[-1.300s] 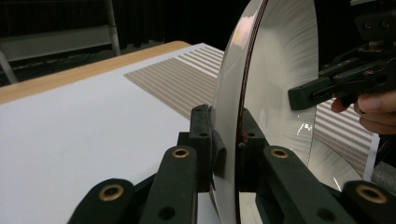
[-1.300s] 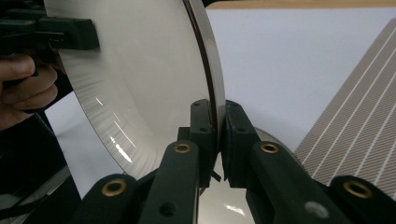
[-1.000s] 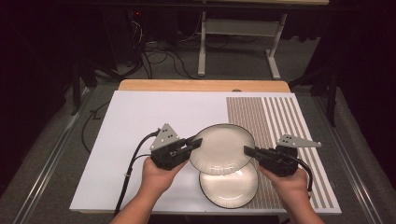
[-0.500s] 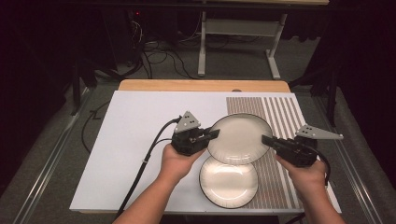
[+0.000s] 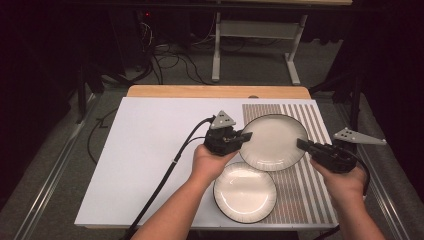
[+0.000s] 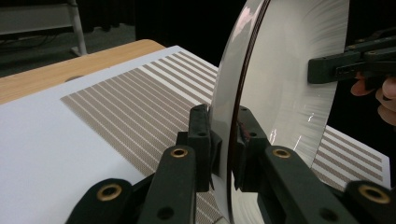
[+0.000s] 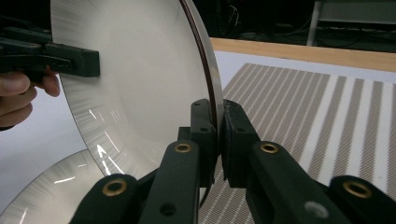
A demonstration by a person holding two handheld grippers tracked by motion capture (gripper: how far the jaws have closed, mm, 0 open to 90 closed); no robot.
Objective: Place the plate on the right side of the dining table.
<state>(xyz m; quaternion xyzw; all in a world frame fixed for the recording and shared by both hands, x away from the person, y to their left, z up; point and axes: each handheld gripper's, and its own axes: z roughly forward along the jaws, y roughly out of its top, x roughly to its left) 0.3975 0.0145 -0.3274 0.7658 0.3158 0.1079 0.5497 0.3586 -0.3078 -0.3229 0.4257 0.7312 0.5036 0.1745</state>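
A white tabletop with a striped mat along its right edge stands in a dark room with cables on the floor. Left gripper and right gripper each pinch opposite rims of a plate over the mat; a second plate lies near the front edge.

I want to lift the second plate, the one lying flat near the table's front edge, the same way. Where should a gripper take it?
Grip the lower plate by its thin raised rim, one jaw above and one below, coming in level from its left or right side. The rim probably leaves room beneath. The held plate is pinched just so by the left gripper and right gripper on opposite edges.
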